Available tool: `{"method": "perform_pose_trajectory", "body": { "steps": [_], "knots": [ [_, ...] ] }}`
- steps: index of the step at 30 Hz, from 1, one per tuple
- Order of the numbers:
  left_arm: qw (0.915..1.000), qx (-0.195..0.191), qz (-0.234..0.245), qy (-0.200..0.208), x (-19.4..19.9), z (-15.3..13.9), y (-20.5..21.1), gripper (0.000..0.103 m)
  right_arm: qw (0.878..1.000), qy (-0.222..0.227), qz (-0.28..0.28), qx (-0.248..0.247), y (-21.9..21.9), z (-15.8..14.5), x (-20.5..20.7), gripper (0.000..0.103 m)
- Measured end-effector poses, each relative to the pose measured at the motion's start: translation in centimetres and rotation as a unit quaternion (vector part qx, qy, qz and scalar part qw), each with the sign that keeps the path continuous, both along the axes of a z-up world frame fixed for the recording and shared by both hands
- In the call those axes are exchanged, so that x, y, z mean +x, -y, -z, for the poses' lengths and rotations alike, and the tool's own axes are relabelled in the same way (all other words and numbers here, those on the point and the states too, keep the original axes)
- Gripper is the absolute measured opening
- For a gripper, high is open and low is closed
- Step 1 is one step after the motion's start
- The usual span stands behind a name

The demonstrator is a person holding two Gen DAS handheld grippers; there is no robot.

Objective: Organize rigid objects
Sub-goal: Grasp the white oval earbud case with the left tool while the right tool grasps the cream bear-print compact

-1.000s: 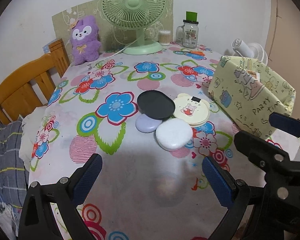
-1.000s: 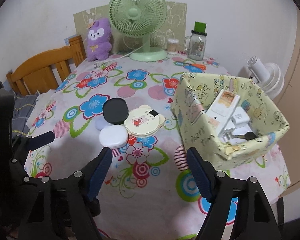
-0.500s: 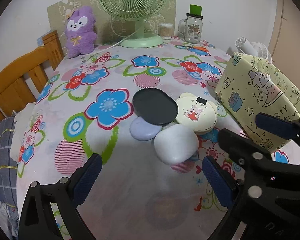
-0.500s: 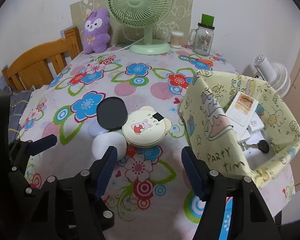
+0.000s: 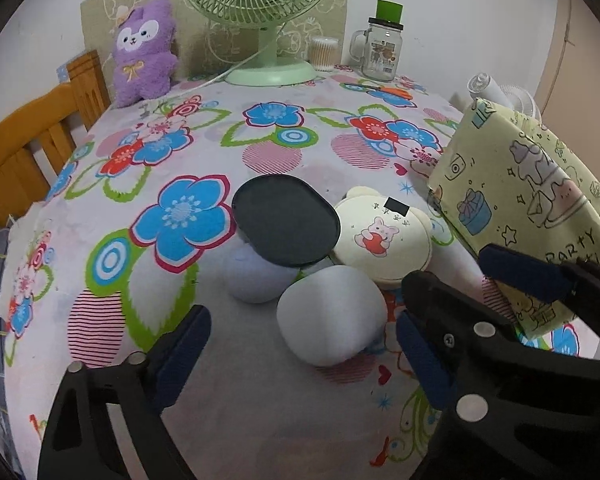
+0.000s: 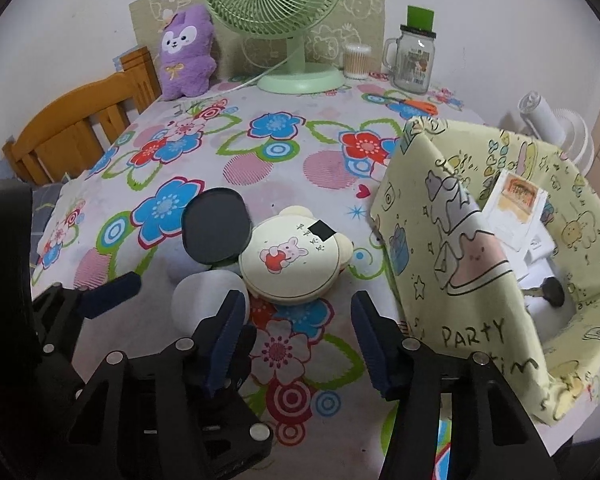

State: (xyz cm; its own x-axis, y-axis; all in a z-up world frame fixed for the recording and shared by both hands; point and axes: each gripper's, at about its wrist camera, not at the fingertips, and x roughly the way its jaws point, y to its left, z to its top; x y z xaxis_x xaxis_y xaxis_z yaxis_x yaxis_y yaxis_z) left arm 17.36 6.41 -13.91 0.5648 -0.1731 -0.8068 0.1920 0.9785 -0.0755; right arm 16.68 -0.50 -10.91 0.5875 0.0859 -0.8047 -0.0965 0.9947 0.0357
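Note:
Four small cases lie clustered mid-table: a white rounded case (image 5: 332, 314), a lilac case (image 5: 256, 280), a black oval case (image 5: 286, 224) resting on the others, and a cream bear-shaped case (image 5: 384, 236). My left gripper (image 5: 300, 356) is open, its fingers either side of the white case, just short of it. My right gripper (image 6: 298, 334) is open, just in front of the cream bear case (image 6: 292, 262); the white case (image 6: 204, 296) is by its left finger. A yellow fabric bin (image 6: 480, 264) at the right holds boxes and a key.
A green fan (image 5: 264, 8), purple plush (image 5: 144, 52), glass mug jar (image 5: 382, 52) and cotton swab tub (image 5: 322, 54) stand at the table's back. A wooden chair (image 5: 24, 148) is at the left edge. A small white fan (image 6: 556, 128) sits behind the bin.
Both grippers have moved forward and lower toward the cluster of cases. The left gripper's fingers now flank the white case; the right has closed in on the cream bear case.

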Motion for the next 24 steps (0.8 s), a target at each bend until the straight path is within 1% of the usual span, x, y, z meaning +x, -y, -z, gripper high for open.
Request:
{"method": "perform_pose_trajectory", "body": {
  "steps": [2, 5, 6, 9, 15, 18, 24],
  "knots": [
    [0.9999, -0.009, 0.002, -0.009, 0.3, 0.3, 0.0, 0.083, 1.0, -0.004, 0.002, 0.004, 0.1, 0.1, 0.3, 0.058],
    [0.9999, -0.011, 0.003, -0.005, 0.4, 0.2, 0.1, 0.078, 1.0, -0.011, 0.002, 0.014, 0.2, 0.5, 0.7, 0.058],
    [0.9999, -0.012, 0.004, -0.003, 0.4, 0.2, 0.2, 0.074, 1.0, -0.013, 0.003, 0.018, 0.2, 0.6, 0.9, 0.058],
    [0.9997, -0.015, 0.017, 0.001, 0.3, 0.0, 0.3, 0.056, 1.0, -0.014, 0.003, 0.02, 0.2, 0.7, 1.1, 0.058],
    [0.9998, 0.002, 0.02, 0.004, 0.3, -0.1, 0.3, 0.056, 1.0, -0.021, 0.001, 0.018, 0.0, 1.2, 1.9, 0.06],
    [0.9998, 0.012, 0.018, 0.006, 0.3, -0.1, 0.0, 0.056, 1.0, -0.022, 0.001, 0.009, -0.3, 1.4, 2.3, 0.063],
    [0.9999, 0.011, 0.007, 0.0, 0.6, 0.0, -1.4, 0.056, 1.0, -0.024, -0.001, 0.007, -0.9, 1.8, 3.0, 0.074]
  ]
}}
